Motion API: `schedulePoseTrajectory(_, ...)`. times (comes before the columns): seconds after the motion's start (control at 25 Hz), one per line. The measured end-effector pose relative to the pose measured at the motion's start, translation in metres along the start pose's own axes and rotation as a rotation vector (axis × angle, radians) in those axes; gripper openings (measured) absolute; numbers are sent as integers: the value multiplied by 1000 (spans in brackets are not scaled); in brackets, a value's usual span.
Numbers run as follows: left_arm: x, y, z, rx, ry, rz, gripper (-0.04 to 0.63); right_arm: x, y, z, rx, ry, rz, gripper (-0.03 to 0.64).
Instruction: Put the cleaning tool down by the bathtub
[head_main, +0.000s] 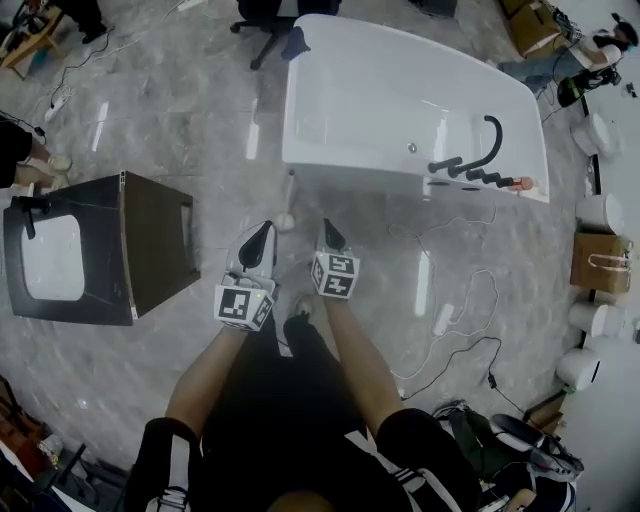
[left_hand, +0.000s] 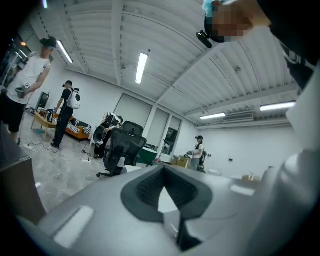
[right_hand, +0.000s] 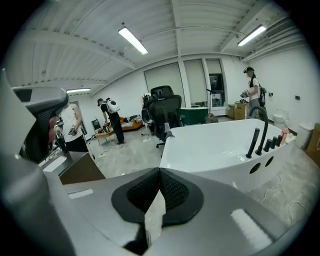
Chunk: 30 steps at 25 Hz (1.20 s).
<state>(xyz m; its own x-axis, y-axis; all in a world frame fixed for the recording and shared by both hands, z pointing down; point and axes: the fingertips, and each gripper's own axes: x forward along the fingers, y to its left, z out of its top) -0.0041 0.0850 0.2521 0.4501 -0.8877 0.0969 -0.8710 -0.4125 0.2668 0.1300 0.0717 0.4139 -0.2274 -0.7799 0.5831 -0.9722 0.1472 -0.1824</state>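
Cleaning tool is in neither grasp: left tool and right tool are both pinched shut and empty, just short of where it stands against the bathtub (apparently set down already). A stray swing could topple it. A loose cable and a dark cabinet flank the spot.

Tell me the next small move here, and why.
Probably just draw both grippers back: the cleaning tool already seems to lie beside the bathtub, and the left gripper and right gripper are both shut with nothing between their jaws.
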Motion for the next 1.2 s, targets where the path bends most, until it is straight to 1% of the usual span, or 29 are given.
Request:
schedulePoseTrajectory(0.28, -35, -42, 12, 6, 9, 2, 8, -74, 5, 40, 1, -109, 37, 0)
schedulePoseTrajectory(0.6, -69, -82, 25, 44, 4, -13, 9, -160, 10, 79, 5, -258, 93, 0)
schedulePoseTrajectory(0.72, -83, -94, 26, 57, 3, -9, 8, -189, 9, 86, 4, -302, 106, 0)
schedulePoseTrajectory(0.92, -99, -101, 33, 59, -13, 36, 9, -224, 11, 96, -1, -356, 128, 0)
schedulePoseTrajectory(1.08, -105, -110, 31, 70, -19, 45, 9, -238, 17, 88, -14, -366, 166, 0)
schedulePoseTrajectory(1.2, -106, -115, 31, 75, -22, 44, 9, -244, 22, 84, -43, -371, 190, -2)
